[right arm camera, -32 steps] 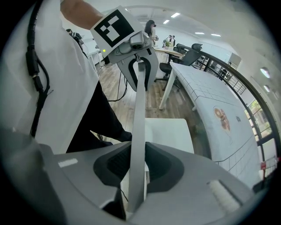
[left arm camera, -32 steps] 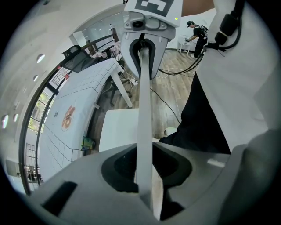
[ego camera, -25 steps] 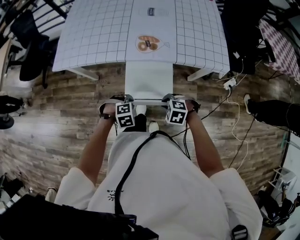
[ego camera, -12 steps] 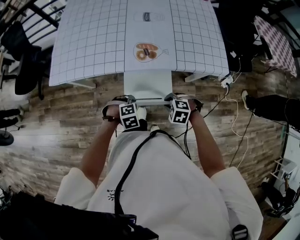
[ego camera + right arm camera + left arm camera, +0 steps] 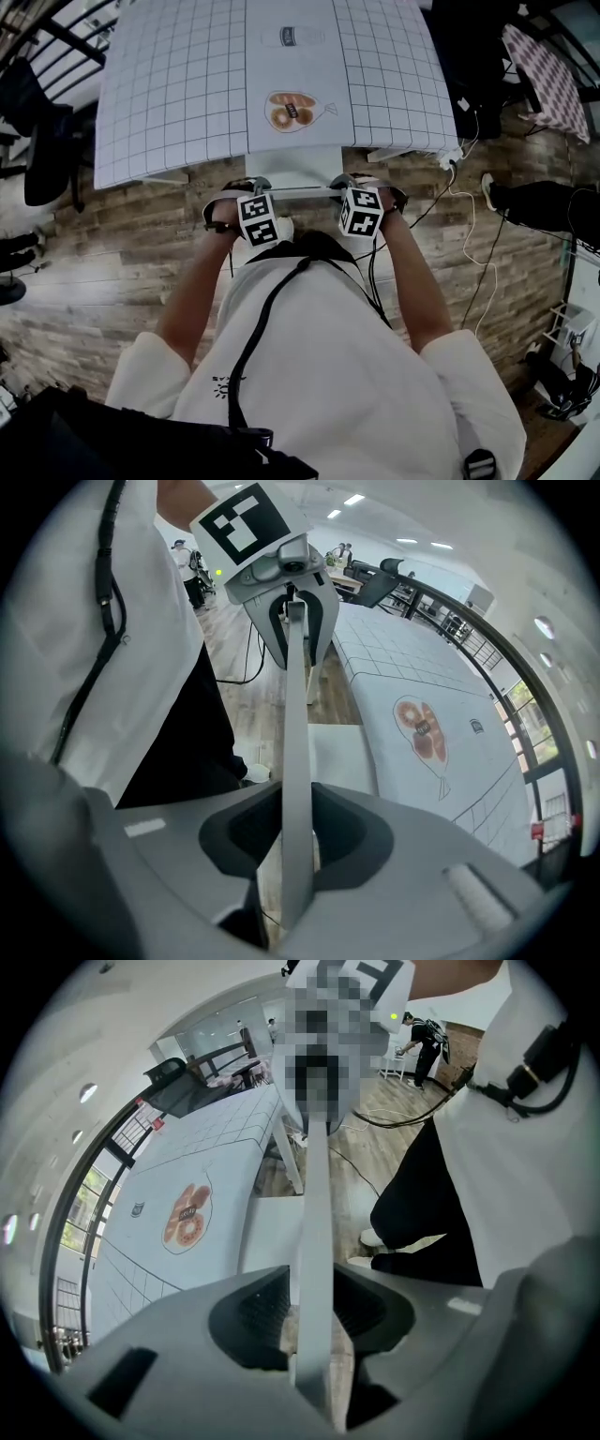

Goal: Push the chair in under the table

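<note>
The white chair's seat [image 5: 292, 169] is almost wholly under the white gridded table [image 5: 169, 84]; only a narrow strip shows. Its thin backrest top edge [image 5: 300, 194] runs between my two grippers. My left gripper [image 5: 258, 189] straddles the left end of the backrest [image 5: 314, 1241]. Its jaws are opening, and a gap shows beside one pad. My right gripper [image 5: 343, 186] is shut on the right end of the backrest [image 5: 295, 714], pads against it. The left gripper [image 5: 291, 574] shows at the far end in the right gripper view.
A donut picture [image 5: 289, 111] lies on the table's middle strip. A table leg [image 5: 394, 153] stands right of the chair. Cables and a power strip [image 5: 459, 161] trail over the wooden floor at right. A black office chair [image 5: 42, 141] stands at left, and someone's shoe [image 5: 489, 190] at right.
Both grippers and the chair have moved forward toward the table. The seat, well exposed a second ago, has slid nearly out of sight under the tabletop.
</note>
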`<state>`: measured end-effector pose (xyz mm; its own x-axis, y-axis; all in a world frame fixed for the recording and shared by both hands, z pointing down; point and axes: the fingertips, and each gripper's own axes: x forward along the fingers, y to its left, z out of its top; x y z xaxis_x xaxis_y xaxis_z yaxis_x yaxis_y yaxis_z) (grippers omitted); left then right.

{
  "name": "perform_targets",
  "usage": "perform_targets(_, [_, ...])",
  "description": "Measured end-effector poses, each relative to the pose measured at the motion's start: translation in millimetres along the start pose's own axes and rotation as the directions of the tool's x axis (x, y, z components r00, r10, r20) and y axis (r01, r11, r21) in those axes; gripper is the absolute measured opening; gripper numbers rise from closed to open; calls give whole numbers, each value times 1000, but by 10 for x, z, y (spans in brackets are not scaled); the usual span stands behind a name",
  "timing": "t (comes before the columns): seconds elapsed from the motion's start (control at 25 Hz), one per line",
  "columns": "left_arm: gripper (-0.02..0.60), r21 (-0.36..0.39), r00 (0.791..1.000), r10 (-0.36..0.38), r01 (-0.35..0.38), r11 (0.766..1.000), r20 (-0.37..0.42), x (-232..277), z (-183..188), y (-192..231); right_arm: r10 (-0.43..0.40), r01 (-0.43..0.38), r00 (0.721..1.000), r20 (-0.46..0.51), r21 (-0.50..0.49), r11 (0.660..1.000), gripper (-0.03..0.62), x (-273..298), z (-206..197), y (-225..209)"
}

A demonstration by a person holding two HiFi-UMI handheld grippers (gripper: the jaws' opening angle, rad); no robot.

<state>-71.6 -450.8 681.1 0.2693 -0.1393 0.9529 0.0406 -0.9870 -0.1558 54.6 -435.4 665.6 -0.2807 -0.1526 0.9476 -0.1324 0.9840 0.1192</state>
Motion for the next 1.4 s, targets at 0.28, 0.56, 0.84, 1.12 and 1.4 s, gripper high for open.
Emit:
perform_targets(0.28, [183, -16, 1000, 28, -28, 999, -1, 34, 18, 286, -9, 9, 1000, 10, -2, 1000, 102, 19, -12, -250])
perform_targets(0.56, [205, -60, 999, 52, -53, 997, -12, 103, 76, 597, -13, 14, 1000, 21, -19, 1000, 172, 39, -86, -622])
perform_targets(0.84, [225, -100, 998, 56, -59, 993, -36, 155, 69, 841, 7, -6, 999, 52, -23, 1000, 193, 69, -90, -854])
perform_targets(1.12, [224, -111, 997, 54, -60, 992, -62, 217, 103, 1075, 10, -9, 999, 50, -24, 1000, 183, 87, -128, -1091])
perform_targets(1.4, [224, -127, 996, 56, -65, 990, -70, 281, 151, 1258, -4, 5, 999, 40, -24, 1000, 179, 98, -186, -1296])
